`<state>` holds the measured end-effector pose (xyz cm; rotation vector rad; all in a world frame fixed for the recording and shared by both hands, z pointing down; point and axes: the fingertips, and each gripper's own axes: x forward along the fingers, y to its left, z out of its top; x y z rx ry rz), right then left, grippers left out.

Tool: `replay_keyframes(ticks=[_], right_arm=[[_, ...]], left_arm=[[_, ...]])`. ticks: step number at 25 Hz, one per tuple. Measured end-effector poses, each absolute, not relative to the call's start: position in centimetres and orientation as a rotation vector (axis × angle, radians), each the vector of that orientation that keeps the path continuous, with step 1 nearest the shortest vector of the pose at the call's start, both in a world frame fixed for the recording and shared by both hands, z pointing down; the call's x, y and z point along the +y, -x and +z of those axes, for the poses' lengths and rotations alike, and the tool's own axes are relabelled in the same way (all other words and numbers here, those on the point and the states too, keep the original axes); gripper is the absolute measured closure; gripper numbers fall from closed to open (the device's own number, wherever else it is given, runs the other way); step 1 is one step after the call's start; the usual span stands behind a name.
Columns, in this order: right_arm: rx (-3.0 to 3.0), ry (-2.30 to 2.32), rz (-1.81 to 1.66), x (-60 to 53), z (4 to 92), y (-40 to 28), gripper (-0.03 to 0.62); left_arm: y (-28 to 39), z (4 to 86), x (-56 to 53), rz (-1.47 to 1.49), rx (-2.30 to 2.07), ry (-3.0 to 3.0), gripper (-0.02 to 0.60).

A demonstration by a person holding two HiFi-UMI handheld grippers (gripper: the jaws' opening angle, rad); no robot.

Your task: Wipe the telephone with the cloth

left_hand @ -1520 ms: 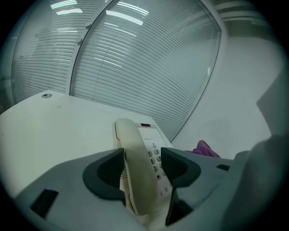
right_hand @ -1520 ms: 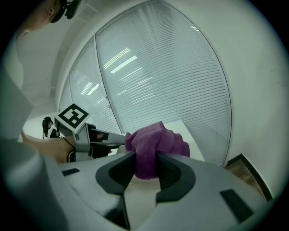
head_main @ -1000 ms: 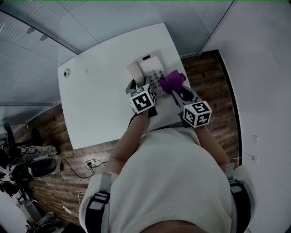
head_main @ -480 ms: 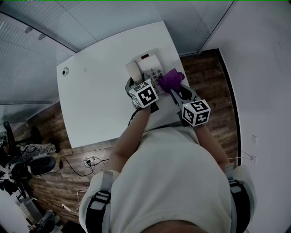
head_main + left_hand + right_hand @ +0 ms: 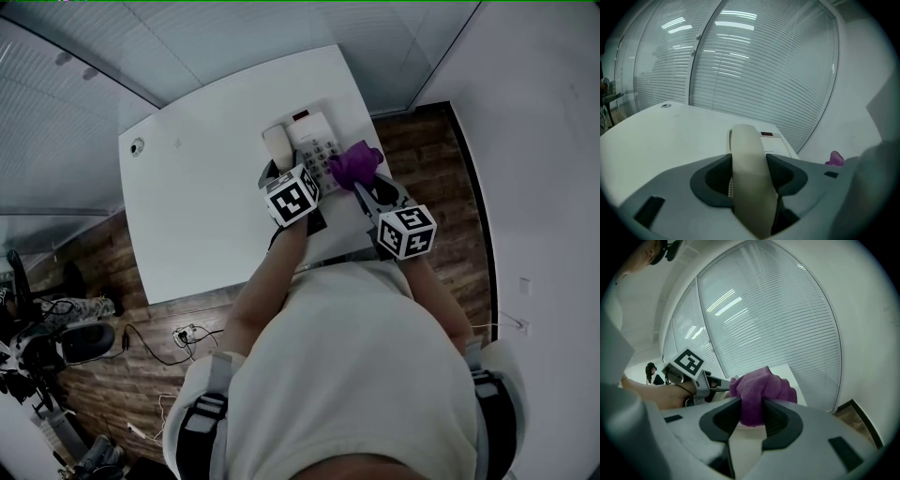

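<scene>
The telephone [image 5: 314,141] sits at the far right corner of the desk [image 5: 206,206]. The left claw [image 5: 749,174] has just been closing on its handset [image 5: 746,150], apparently gripping it. The right claw [image 5: 752,417] pinches the purple cloth [image 5: 761,389] at the keypad's right edge. Most of the wiping is judged still to do.

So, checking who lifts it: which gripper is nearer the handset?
Left. The left gripper, jaws just closing, clasps the handset; the right gripper, clamping the purple cloth, sits off to its right, beyond the keypad.
</scene>
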<state>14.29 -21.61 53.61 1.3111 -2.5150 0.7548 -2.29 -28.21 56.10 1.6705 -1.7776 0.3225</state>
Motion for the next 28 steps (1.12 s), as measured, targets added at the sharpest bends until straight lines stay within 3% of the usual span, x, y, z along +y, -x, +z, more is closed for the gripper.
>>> replay_keyframes(ticks=[28], right_arm=[[-2.600, -1.399, 0.617, -21.3, 48.5, -9.8, 0.459]], left_arm=[[3.3, 49.3, -20.9, -0.350, -1.134, -1.794, 0.351]])
